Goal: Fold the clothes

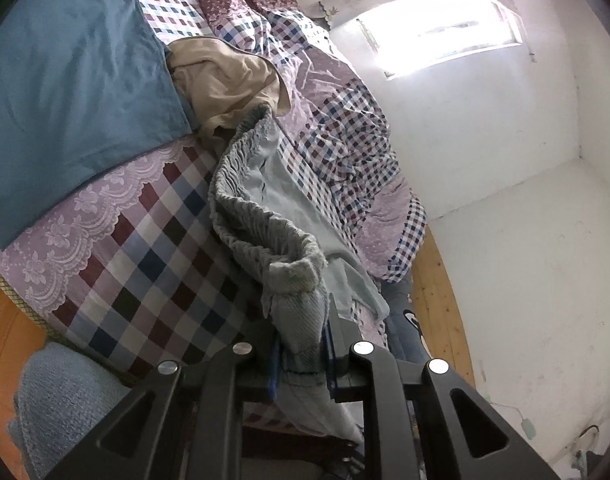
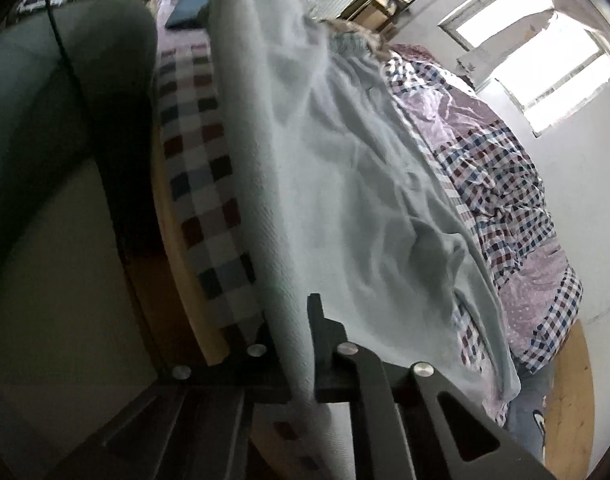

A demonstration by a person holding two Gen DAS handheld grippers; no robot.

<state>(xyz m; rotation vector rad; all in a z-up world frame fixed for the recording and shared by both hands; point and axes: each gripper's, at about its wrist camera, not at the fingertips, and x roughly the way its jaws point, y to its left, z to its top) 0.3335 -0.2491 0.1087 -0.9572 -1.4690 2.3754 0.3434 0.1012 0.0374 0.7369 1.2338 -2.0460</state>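
- Around you is a bed covered with a checked sheet [image 1: 145,264]; a blue pillow [image 1: 73,80] lies at its far end with a beige garment [image 1: 229,88] crumpled just beside it, and a rumpled checked quilt [image 1: 345,128] is heaped along the wall side under a bright window [image 1: 437,36].
- A light blue knitted cloth [image 1: 61,396] sits at the near edge of your left view, apart from the work.
- Only your left view shows the pants' [image 1: 265,208] gathered waistband, standing up in a ruffled loop above the sheet.
- Only your right view shows the pale leg fabric spread long across the bed, plus a dark rounded shape [image 2: 65,100] crowding the left side and clutter beyond the bed's far end; this view is blurred.
- Your left claw [image 1: 301,356] is pinching a bunched corner of the waistband, which rises straight out from between its fingers.
- Your right claw [image 2: 293,360] is pressed onto the pants' edge, the cloth running through its fingers and stretching away over the bed.
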